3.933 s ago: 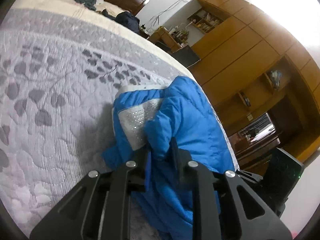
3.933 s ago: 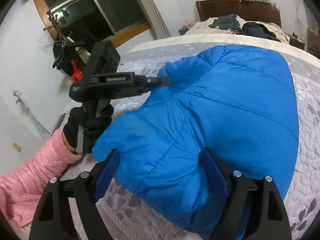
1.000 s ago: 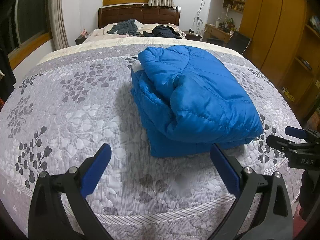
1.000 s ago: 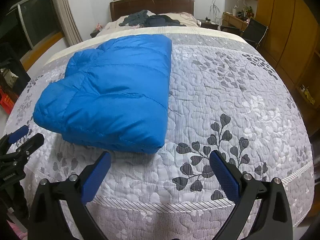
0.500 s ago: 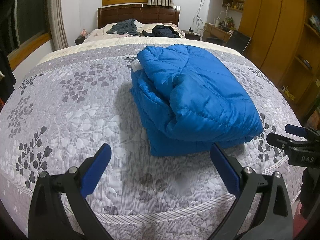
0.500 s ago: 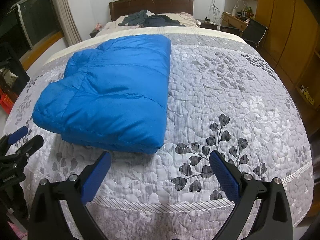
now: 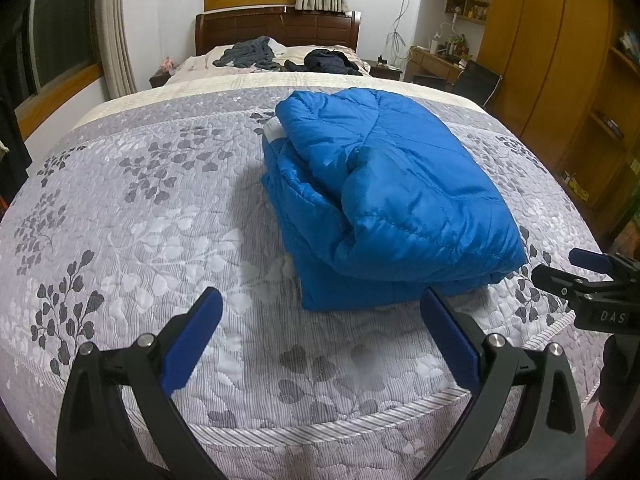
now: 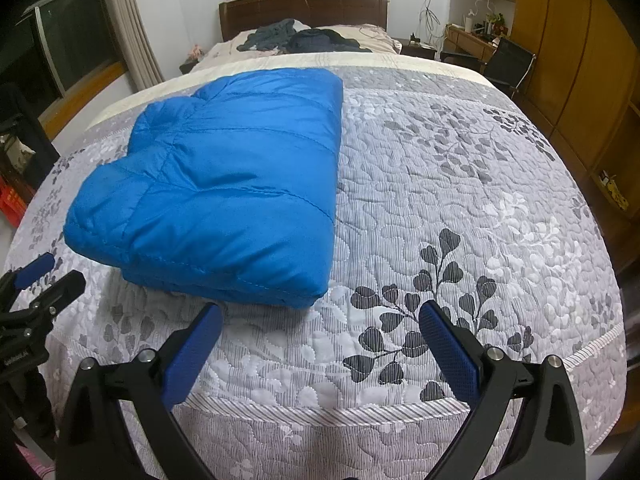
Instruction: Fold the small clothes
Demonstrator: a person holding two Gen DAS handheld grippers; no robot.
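While I hold both tongs level above the foot of the bed (image 7: 120,208), I count one blue jacket (image 7: 384,196), two heaps of dark clothes (image 7: 248,56) up by the pillows, and one wooden headboard (image 7: 280,26) behind them. My left tongs (image 7: 318,320) stand wide apart with nothing between them, pointing along the bed toward the jacket and clear of it. My right tongs (image 8: 320,326) are just as wide and empty, aimed at the near corner of the bundle without touching. Each pair carries two blue ribbed pads (image 8: 448,350) on black arms with silver bolts. From the left view I see the right tool at the right edge; from the right view the left tool shows at the left edge. The jacket is quilted, puffy and glossy, folded into a thick rectangular bundle lying on the bed's near half. Its stitched seams run across the top panel. The bedspread is grey, quilted, printed with dark and pale leaf sprigs.
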